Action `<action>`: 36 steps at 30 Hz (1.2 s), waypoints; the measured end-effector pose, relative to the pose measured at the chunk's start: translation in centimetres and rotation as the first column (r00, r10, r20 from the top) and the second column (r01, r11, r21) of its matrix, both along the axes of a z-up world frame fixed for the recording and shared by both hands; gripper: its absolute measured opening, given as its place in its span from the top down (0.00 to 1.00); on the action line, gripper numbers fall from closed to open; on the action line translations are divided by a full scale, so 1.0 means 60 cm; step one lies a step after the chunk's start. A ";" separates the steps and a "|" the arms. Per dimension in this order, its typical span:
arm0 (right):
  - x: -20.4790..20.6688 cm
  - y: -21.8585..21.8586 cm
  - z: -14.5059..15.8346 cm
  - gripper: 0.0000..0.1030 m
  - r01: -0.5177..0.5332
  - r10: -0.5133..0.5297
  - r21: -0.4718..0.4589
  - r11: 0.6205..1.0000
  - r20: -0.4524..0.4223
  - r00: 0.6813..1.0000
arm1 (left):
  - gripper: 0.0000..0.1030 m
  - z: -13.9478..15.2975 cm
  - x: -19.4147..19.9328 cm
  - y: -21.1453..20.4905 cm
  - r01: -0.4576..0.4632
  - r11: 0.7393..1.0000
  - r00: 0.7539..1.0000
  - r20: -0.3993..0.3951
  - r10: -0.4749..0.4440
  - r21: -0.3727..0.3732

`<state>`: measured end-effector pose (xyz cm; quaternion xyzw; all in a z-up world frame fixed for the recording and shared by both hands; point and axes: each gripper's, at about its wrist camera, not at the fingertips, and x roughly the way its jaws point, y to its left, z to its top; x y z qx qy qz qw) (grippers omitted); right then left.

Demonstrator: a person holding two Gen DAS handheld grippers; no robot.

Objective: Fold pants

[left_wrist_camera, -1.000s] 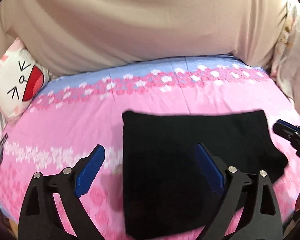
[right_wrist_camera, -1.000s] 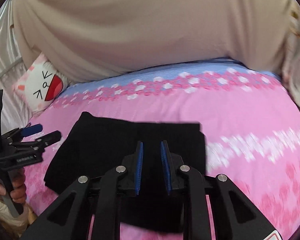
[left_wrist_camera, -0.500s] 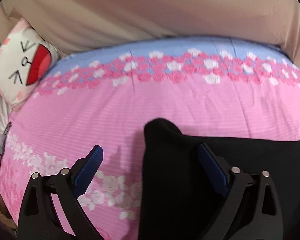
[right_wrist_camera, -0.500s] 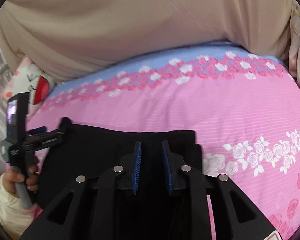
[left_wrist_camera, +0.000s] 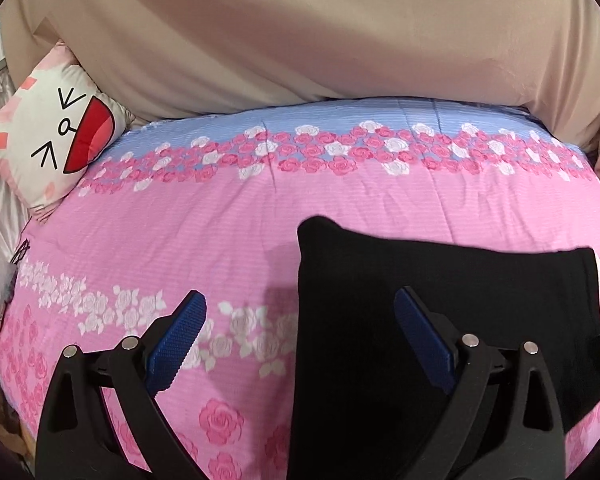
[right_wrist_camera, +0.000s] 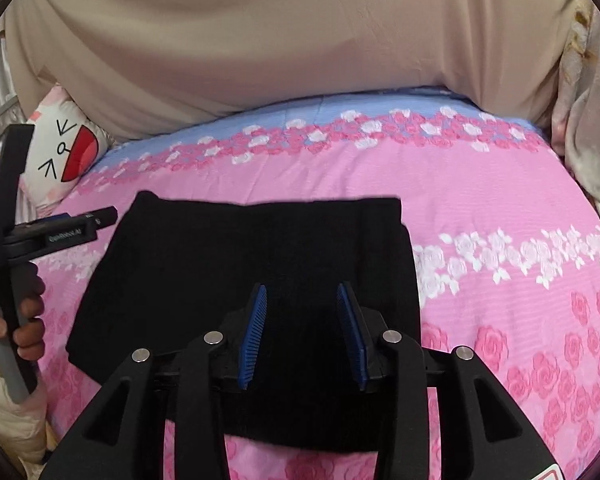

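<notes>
Pants (right_wrist_camera: 252, 264) (folded, black) directly beneath parted right claw (right_wrist_camera: 302, 330).

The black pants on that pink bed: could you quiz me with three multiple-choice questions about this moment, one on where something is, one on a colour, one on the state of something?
1. Where is the cartoon-face pillow?
A. On top of the black pants
B. At the far left edge of the bed, apart from the pants
C. Between the pads of a gripper

2. What colour are the pads of the right hand-held gripper?
A. Blue
B. Yellow
C. White

3. What state is the left hand-held gripper in?
A. Shut on the pillow
B. Shut with nothing in it
C. Open

Answers:
1. B, since pink bedspread lies between it and the black pants.
2. A, as both ribbed pads are blue.
3. C, its pads stand wide apart, one over bedspread, one over the pants.
</notes>
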<state>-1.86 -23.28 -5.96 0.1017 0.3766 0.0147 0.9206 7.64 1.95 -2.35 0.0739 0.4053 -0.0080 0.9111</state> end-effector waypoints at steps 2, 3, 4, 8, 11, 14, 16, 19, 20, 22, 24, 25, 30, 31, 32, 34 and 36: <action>-0.010 -0.001 -0.010 0.64 0.009 -0.008 0.013 1.000 -0.012 1.000 | 0.10 -0.001 -0.015 -0.002 0.008 1.000 1.000 0.004 -0.008 0.007; -0.016 -0.002 -0.015 0.64 0.011 -0.011 0.020 1.000 -0.010 1.000 | 0.10 -0.002 -0.020 -0.003 0.010 1.000 1.000 0.003 -0.010 0.013; -0.019 -0.003 -0.017 0.64 0.013 -0.013 0.026 1.000 -0.007 1.000 | 0.10 -0.004 -0.028 -0.005 0.015 1.000 1.000 0.003 -0.015 0.013; -0.029 -0.003 -0.016 0.64 0.018 -0.018 0.033 0.999 0.004 1.000 | 0.10 -0.010 -0.047 -0.012 0.032 0.999 0.999 -0.009 -0.031 0.029; -0.038 -0.002 -0.014 0.64 0.024 -0.024 0.034 0.999 0.008 1.000 | 0.10 -0.014 -0.061 -0.016 0.041 0.999 0.999 -0.014 -0.040 0.034; -0.047 -0.006 -0.013 0.62 0.028 -0.028 0.048 0.998 0.014 1.000 | 0.10 -0.017 -0.072 -0.020 0.045 0.998 0.999 -0.023 -0.044 0.034; -0.054 -0.009 -0.011 0.58 0.027 -0.028 0.060 0.998 0.019 0.999 | 0.10 -0.019 -0.080 -0.023 0.050 0.998 0.998 -0.025 -0.050 0.034; -0.067 -0.016 -0.005 0.52 0.041 -0.043 0.053 0.998 0.027 0.999 | 0.09 -0.020 -0.092 -0.024 0.064 0.998 0.997 -0.036 -0.063 0.026; -0.074 -0.024 -0.002 0.43 0.053 -0.055 0.055 0.997 0.034 0.998 | 0.06 -0.019 -0.097 -0.020 0.080 0.997 0.996 -0.046 -0.080 -0.001; -0.085 -0.040 -0.001 0.31 0.088 -0.090 0.049 0.995 0.037 0.995 | 0.05 -0.020 -0.107 0.001 0.117 0.988 0.990 -0.072 -0.125 -0.105; -0.093 -0.068 -0.011 0.24 0.118 -0.120 0.080 0.990 0.016 0.993 | 0.05 -0.031 -0.109 0.027 0.124 0.973 0.981 -0.120 -0.150 -0.196; -0.094 -0.082 -0.020 0.24 0.125 -0.126 0.119 0.985 -0.006 0.992 | 0.05 -0.043 -0.106 0.045 0.101 0.965 0.977 -0.157 -0.142 -0.241; -0.075 -0.131 -0.077 0.24 0.104 -0.076 0.383 0.918 -0.089 0.993 | 0.04 -0.097 -0.090 0.095 0.003 0.910 0.961 -0.250 -0.117 -0.414; -0.070 -0.132 -0.084 0.23 0.087 -0.054 0.426 0.901 -0.090 0.995 | 0.04 -0.101 -0.089 0.097 -0.004 0.901 0.959 -0.256 -0.119 -0.435; -0.064 -0.131 -0.091 0.23 0.067 -0.029 0.461 0.885 -0.088 0.996 | 0.04 -0.104 -0.088 0.096 0.000 0.890 0.957 -0.258 -0.133 -0.457; -0.047 -0.123 -0.103 0.21 0.027 0.015 0.514 0.857 -0.076 0.997 | 0.04 -0.107 -0.085 0.091 0.026 0.880 0.957 -0.243 -0.160 -0.474; -0.038 -0.118 -0.103 0.22 0.018 0.004 0.508 0.861 -0.042 0.999 | 0.04 -0.108 -0.080 0.080 0.063 0.872 0.956 -0.223 -0.193 -0.485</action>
